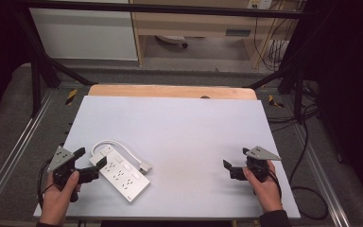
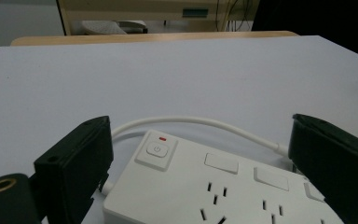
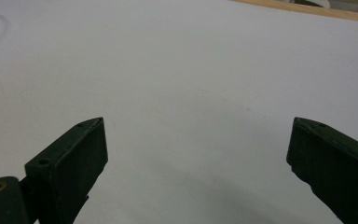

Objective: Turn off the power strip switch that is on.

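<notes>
power strip (image 1: 121,174) lies flat at desk's (image 1: 179,127) near-left part, switch end between wide jaws of left tool (image 1: 90,164) (likely lined up for grasp, pads not pressing); right tool (image 1: 235,166) wide, empty, parked well apart over bare desk.

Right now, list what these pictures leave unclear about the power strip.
- Power strip: its near end is cut off by the bottom edge of the left gripper view.
- Cord: its plug end is too small to identify in the high view.
- Left gripper: whether its jaws touch the strip is unclear from above.
</notes>
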The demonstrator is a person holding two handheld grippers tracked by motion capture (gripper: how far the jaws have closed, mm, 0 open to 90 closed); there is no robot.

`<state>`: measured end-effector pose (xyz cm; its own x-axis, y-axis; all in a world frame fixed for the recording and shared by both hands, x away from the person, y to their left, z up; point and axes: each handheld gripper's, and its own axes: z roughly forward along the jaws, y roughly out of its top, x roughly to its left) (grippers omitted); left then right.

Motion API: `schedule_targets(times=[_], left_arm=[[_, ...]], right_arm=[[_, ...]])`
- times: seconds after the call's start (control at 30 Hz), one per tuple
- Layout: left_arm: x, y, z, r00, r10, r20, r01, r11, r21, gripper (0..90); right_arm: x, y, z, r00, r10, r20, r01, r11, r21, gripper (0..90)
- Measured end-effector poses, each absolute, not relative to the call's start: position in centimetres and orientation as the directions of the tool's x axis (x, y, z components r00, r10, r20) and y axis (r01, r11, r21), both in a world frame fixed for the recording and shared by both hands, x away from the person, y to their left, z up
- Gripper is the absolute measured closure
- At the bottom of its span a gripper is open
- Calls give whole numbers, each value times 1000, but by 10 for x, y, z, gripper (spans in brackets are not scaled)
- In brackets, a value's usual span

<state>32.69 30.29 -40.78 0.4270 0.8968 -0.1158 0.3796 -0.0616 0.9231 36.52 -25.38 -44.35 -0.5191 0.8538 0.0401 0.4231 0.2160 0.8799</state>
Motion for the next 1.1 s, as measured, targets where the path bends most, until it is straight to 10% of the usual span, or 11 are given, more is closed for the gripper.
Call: schedule_targets(times=[1.1], left_arm=[[326, 299, -395, 427, 894, -133, 325, -15, 945, 46]], right_arm=[[359, -245, -432, -533, 846, -23, 353, 246, 903, 34]])
